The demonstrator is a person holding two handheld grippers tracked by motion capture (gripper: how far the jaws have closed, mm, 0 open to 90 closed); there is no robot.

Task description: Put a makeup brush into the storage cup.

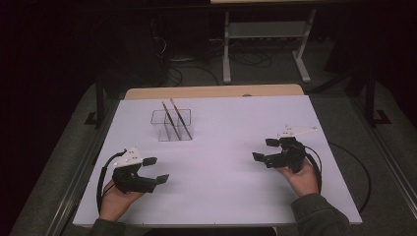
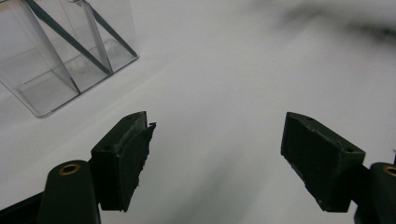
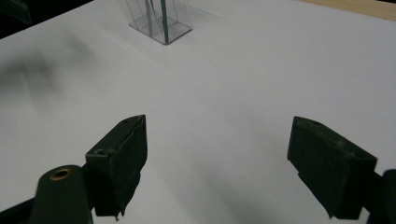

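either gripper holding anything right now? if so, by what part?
Nothing is held. The left gripper and right gripper are both open over the bare white table; the two sticks stand in the clear container.

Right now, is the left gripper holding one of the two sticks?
No, the left gripper is open with nothing between its fingers, and both sticks lean in the clear container.

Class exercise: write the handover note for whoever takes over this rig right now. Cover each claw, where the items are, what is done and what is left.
Left claw: open, empty, low over the white table at near left.
Right claw: open, empty, at near right.
Clear container: upright at far left-centre of the table, apart from both claws.
Two sticks: standing in the container, leaning, tops above the rim.
Done: both sticks are in the container.
Left: nothing else lies on the table to pick up.
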